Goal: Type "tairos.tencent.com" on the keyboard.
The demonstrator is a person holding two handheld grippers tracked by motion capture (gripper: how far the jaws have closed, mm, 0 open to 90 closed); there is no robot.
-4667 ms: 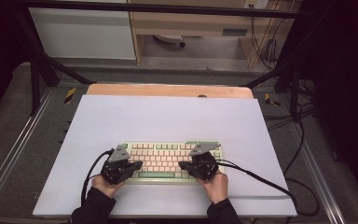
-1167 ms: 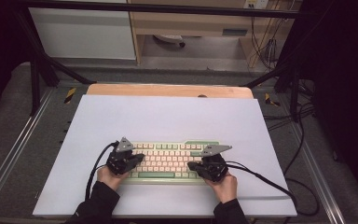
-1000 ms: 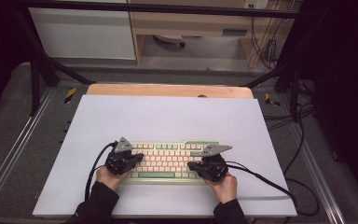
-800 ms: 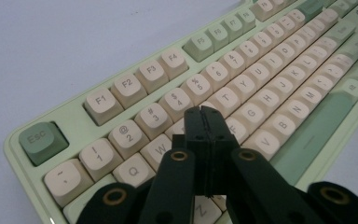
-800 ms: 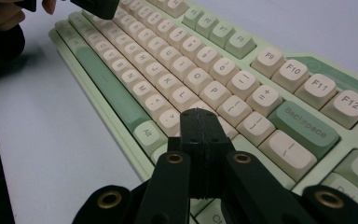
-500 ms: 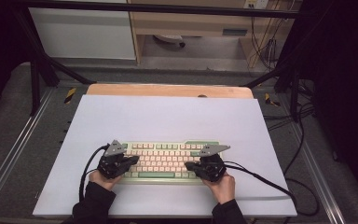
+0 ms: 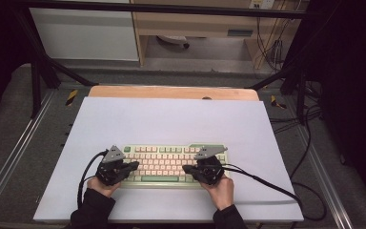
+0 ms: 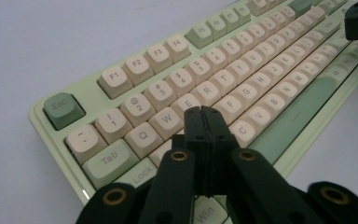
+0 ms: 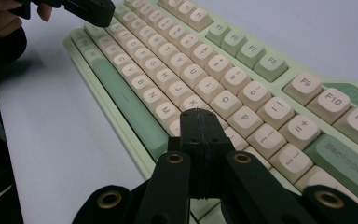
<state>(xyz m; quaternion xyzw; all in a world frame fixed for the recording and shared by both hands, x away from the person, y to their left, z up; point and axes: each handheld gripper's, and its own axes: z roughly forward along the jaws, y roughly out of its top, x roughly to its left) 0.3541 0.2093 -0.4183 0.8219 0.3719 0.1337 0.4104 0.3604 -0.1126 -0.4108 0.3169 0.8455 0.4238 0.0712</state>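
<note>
In the high view, the keyboard (image 7: 174,163) is seen lying flat near the front edge of the white mat (image 7: 171,121), a rigid, probably fairly light slab best taken by its short ends, where the left gripper (image 7: 134,165) and right gripper (image 7: 186,168) are poised. In the left gripper view, the jaws are pressed together with nothing between them, above the keys near the keyboard's Tab corner. In the right gripper view, the jaws are likewise closed and empty over the keys beside Backspace (image 9: 349,163); the loose, smooth keycaps are judged a poor hold.

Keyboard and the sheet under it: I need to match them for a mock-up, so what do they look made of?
Keyboard: likely moulded plastic, matte cream and green keycaps with printed legends, and a pale green case with a slight sheen on its edge. White sheet: smooth and matte, maybe paper or thin board; the pictures leave it open.
</note>
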